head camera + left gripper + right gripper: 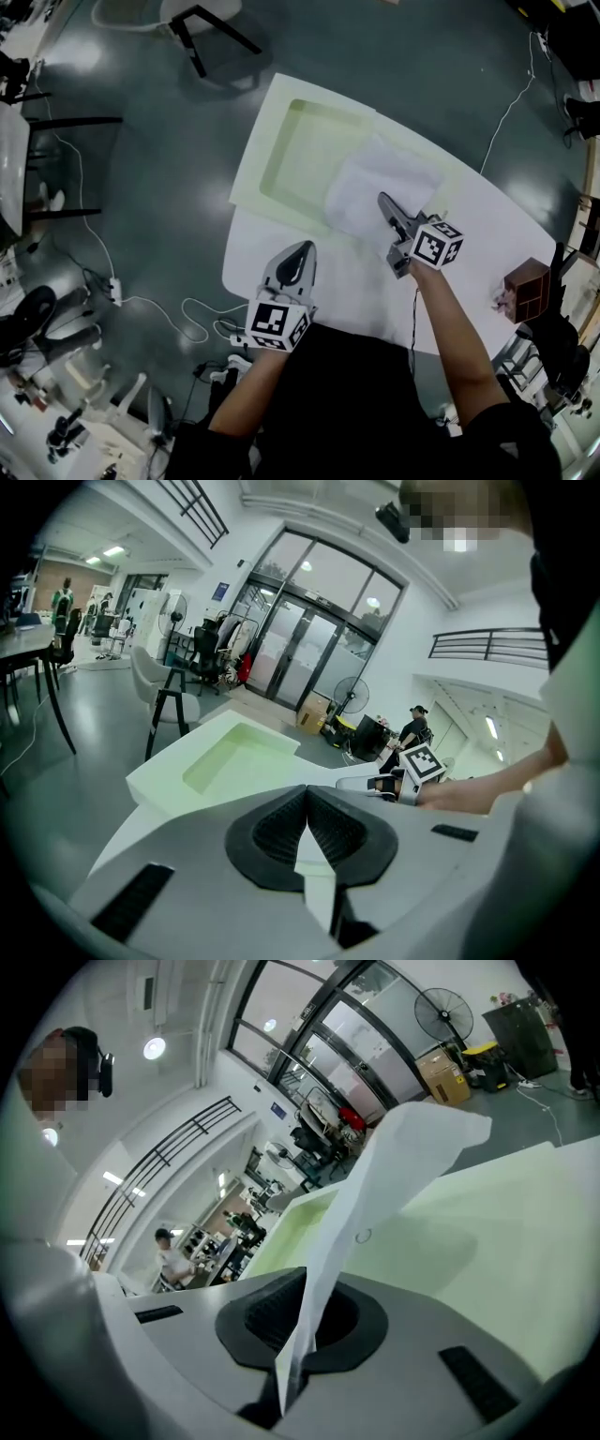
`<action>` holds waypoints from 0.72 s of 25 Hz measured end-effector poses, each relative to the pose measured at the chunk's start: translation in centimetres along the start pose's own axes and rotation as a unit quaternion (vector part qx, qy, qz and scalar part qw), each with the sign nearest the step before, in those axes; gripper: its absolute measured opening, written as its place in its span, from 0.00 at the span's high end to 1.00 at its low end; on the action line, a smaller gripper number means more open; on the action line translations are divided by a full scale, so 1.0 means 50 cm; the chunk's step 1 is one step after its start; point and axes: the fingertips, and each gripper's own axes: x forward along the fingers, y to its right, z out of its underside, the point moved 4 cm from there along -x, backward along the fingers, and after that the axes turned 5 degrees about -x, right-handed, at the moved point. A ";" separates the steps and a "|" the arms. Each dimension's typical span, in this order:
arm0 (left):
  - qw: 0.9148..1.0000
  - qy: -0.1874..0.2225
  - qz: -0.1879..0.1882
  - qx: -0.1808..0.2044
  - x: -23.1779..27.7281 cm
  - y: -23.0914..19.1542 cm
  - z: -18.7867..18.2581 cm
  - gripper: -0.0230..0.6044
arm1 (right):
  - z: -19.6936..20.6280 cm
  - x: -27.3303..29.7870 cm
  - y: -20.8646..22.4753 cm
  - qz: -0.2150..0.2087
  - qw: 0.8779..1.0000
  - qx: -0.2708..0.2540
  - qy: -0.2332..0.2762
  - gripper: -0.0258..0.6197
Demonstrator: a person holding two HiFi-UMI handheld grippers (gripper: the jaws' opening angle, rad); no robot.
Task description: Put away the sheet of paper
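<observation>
- Right gripper view: your right gripper (305, 1288) is clamping the thin white sheet of paper (394, 1166) by one edge. Jaws are closed on it, and the sheet is standing up & curling fwd.
- Head view: the paper is hanging over the right side of the pale green shallow tray (281, 141) w/ a sunken rectangular well, on the white table (506, 234). Can't tell if the sheet's far edge is touching the tray.
- Your left gripper (302, 249) is idling at the table's near edge, jaws together, nothing btwn them, well apart from the paper.
- Step, as I'm reading it: you're placing the sheet into the tray, release not yet done.
- Next move is prob calling for centring it over the well, lowering it flat, then opening the right jaws. Be watching for the sheet folding or clinging to the pads.
</observation>
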 end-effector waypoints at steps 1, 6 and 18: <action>1.000 0.000 -0.002 -0.002 -0.001 -0.004 0.003 0.96 | 0.006 0.005 0.004 0.002 1.000 0.004 -0.003 0.96; 1.000 -0.002 -0.010 -0.011 -0.001 -0.021 0.016 0.96 | 0.029 0.036 0.010 0.008 1.000 0.009 -0.022 0.96; 1.000 -0.001 -0.015 -0.015 -0.004 -0.064 0.014 0.96 | 0.035 0.120 0.009 0.012 0.998 0.029 -0.045 0.96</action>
